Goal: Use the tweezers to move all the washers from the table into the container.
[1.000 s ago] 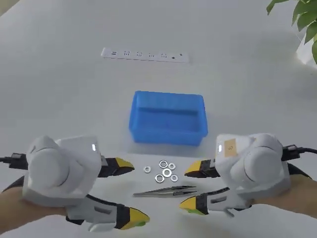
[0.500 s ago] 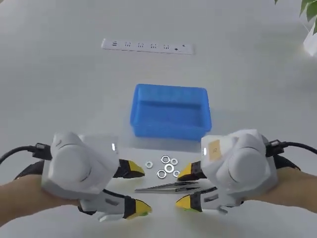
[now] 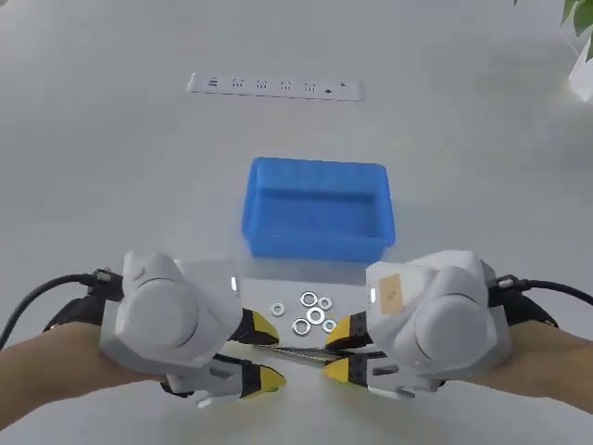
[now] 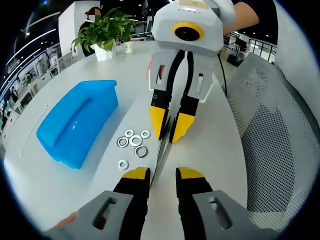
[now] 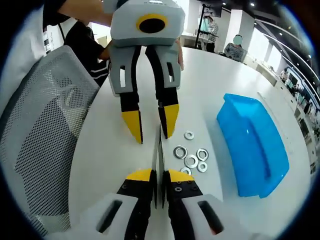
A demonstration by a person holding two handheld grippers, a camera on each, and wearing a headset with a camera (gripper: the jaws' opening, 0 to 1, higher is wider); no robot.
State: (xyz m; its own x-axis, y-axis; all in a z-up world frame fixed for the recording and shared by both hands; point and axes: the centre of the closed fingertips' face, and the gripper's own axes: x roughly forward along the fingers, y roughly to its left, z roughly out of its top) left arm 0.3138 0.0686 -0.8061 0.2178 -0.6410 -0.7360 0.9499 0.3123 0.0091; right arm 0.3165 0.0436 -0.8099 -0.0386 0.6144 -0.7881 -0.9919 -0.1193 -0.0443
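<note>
The tweezers (image 3: 301, 353), thin and silvery, are lying on the white table (image 3: 111, 185) just beside a cluster of silver ring washers (image 3: 313, 313), near the blue container (image 3: 315, 243). The right gripper (image 5: 159, 176) is pinching one end of the tweezers. The left gripper (image 4: 162, 173) is straddling the other end, jaws spread. Both grippers have been closing in on the tweezers from either side.
</note>
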